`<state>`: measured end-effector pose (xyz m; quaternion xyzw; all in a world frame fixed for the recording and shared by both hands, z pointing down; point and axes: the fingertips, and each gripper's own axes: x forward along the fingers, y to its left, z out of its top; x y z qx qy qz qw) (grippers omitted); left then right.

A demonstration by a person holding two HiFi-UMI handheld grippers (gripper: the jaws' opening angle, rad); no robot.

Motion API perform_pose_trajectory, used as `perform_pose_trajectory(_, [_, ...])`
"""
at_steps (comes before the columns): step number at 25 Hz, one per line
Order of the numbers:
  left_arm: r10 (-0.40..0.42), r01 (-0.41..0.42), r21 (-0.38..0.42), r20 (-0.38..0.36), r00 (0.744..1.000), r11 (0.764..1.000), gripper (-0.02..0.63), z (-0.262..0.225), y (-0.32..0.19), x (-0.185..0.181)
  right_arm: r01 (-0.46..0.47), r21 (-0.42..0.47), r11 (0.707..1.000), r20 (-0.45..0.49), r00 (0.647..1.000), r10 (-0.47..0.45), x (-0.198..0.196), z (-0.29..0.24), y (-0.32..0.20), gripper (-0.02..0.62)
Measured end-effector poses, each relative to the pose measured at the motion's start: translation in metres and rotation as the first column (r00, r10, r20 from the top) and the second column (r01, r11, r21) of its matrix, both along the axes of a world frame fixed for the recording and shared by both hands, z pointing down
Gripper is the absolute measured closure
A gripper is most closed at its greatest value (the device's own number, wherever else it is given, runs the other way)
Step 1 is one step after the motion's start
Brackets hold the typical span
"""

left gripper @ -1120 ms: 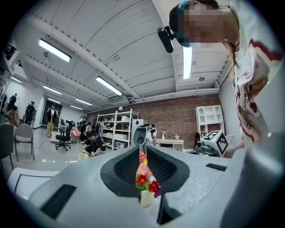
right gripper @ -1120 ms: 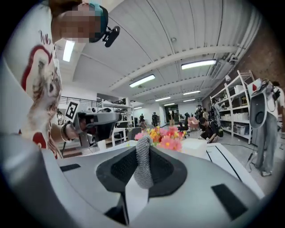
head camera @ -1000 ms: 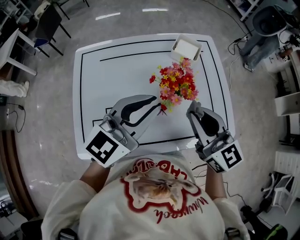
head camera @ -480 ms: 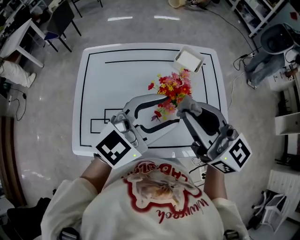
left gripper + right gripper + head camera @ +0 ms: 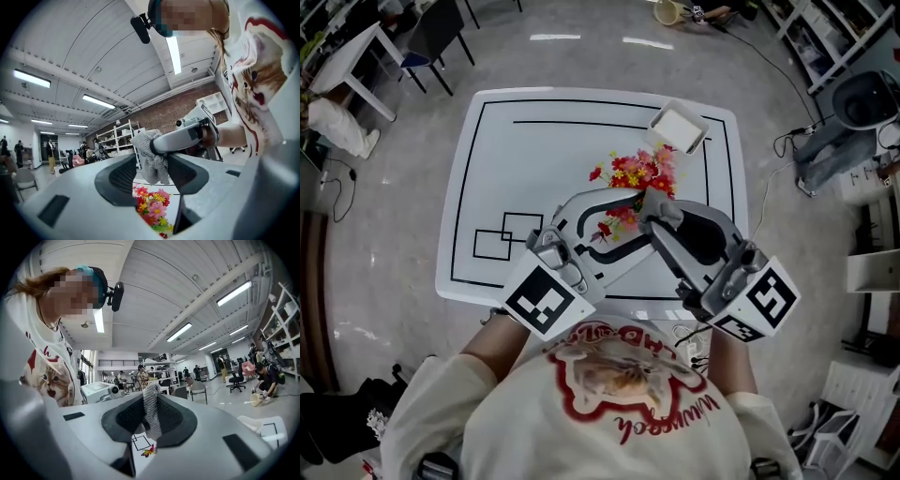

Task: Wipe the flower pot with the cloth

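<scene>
A white square pot (image 5: 680, 127) sits at the far side of the white table (image 5: 487, 187), and red, pink and yellow flowers (image 5: 630, 175) spread from it toward me. Both grippers hover level above the flowers, tips together. My right gripper (image 5: 653, 204) is shut on a grey knitted cloth (image 5: 151, 409), which hangs from its pads (image 5: 173, 420). My left gripper (image 5: 630, 221) stands open. In the left gripper view the cloth (image 5: 152, 161) dangles between the left pads (image 5: 119, 176) without being pressed, with the flowers (image 5: 152, 208) below.
Black lines and two small squares (image 5: 508, 234) mark the tabletop. Chairs (image 5: 441, 28) and another table stand at the far left. Shelving and cables (image 5: 787, 141) lie to the right. Several people (image 5: 262, 373) are in the room behind.
The left jaws, tips together a second ago, now stand apart. The right gripper has risen and swung left until its tip sits between them, above the flowers.
</scene>
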<state>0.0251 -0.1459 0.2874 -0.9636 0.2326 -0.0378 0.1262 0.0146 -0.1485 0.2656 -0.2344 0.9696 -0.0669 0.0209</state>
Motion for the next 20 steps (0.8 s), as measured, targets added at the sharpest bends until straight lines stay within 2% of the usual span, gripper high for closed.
perform_pose_trajectory(3, [-0.023, 0.023, 0.012, 0.009, 1.000, 1.000, 0.399, 0.005, -0.003, 0.003, 0.012, -0.035, 0.999, -0.028, 1.000, -0.013, 0.002, 0.007, -0.005, 0.531])
perform_pose_trajectory(8, [-0.044, 0.044, 0.023, 0.023, 0.999, 0.999, 0.471, 0.013, 0.001, 0.008, 0.044, -0.083, 0.996, -0.026, 0.999, -0.047, 0.003, 0.014, -0.008, 0.531])
perform_pose_trajectory(12, [-0.039, 0.038, 0.036, 0.031, 0.999, 0.999, 0.507, 0.015, -0.001, 0.008, 0.062, -0.070, 0.996, -0.073, 0.995, -0.067, 0.003, 0.016, -0.010, 0.520])
perform_pose_trajectory(14, [-0.021, 0.020, 0.032, 0.014, 1.000, 0.999, 0.548, 0.013, -0.001, 0.008, 0.060, -0.050, 0.997, -0.079, 0.995, -0.064, 0.003, 0.013, -0.010, 0.508])
perform_pose_trajectory(18, [-0.002, 0.002, -0.006, -0.030, 1.000, 1.000, 0.561, 0.007, -0.005, 0.003, 0.059, -0.028, 0.998, -0.054, 0.997, -0.061, 0.003, 0.004, -0.011, 0.494])
perform_pose_trajectory(20, [-0.025, 0.021, -0.048, -0.087, 0.996, 0.999, 0.565, 0.002, -0.011, -0.004, 0.037, -0.007, 0.999, -0.040, 0.999, -0.037, 0.008, -0.002, -0.013, 0.482])
